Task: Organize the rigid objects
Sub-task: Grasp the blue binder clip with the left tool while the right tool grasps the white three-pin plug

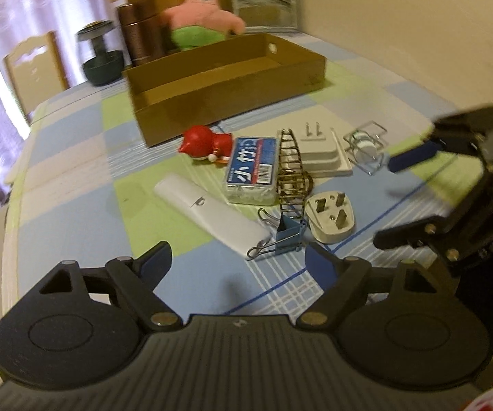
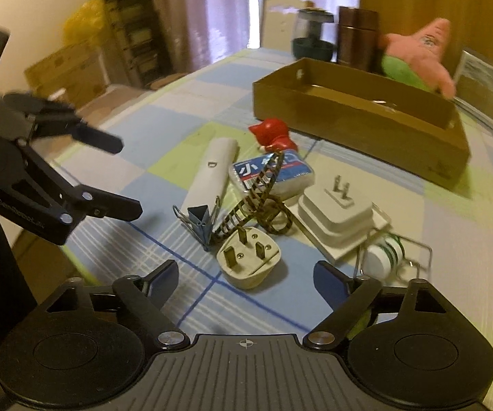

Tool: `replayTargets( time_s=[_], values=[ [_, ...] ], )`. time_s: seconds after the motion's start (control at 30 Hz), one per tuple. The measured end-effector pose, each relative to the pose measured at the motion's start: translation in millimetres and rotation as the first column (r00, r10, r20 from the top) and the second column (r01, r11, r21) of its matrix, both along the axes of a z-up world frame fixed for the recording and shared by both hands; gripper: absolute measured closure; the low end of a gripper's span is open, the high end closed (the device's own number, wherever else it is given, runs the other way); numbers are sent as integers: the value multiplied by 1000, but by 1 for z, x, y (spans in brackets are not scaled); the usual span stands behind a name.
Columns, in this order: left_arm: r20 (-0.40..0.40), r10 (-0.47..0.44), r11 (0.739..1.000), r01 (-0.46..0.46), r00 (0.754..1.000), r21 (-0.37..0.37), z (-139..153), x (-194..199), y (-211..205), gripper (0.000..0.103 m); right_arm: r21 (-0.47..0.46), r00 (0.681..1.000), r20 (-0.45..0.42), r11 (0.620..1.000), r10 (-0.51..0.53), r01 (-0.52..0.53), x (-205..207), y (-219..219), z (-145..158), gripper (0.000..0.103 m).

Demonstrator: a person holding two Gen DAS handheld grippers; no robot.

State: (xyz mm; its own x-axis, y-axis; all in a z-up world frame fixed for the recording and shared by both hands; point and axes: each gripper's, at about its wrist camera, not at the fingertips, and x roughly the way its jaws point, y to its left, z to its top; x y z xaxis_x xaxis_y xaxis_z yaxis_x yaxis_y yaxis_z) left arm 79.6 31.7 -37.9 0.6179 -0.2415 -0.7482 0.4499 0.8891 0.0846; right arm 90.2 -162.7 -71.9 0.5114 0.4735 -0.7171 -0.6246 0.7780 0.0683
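The three-pin plug point(image 2: 248, 258) lies flat, prongs up, just in front of the right gripper point(image 2: 246, 282). That gripper is nearer to it than the left gripper point(image 1: 238, 262). Both grippers are wide open and hold nothing. Past the plug sits the brown box point(image 2: 349, 126). It looks empty.

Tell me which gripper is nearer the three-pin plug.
Right. The right gripper hovers just short of the three-pin plug; the left gripper sits farther off, beyond the binder clip.
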Motion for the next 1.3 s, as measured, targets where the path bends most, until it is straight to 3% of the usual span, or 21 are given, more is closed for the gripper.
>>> replayTargets(
  time_s=[0.23,0.5,0.63,1.0,1.2,1.3],
  values=[
    [-5,-145,989,145,989,15,-16,11,-5,32,-89,991,-1,987,132,-132,22,15,-20,28],
    [-25,-250,968,251,968,15,-31,21,-12,41,-146,964,-11,953,265,-264,39,24,-37,35],
    [-46,-272,962,272,961,-8,-38,30,-13,51,-154,953,-19,941,302,-302,46,24,-42,37],
    [-51,-308,951,306,950,-44,-44,38,-24,60,-140,941,-28,931,338,-338,52,25,-46,53],
    [-49,-305,952,302,951,-52,-43,41,-27,73,-141,942,-27,931,336,-336,52,26,-46,54],
    [-56,-305,952,303,951,-40,-44,42,-28,84,-139,945,-29,935,326,-327,49,25,-45,54]
  ],
)
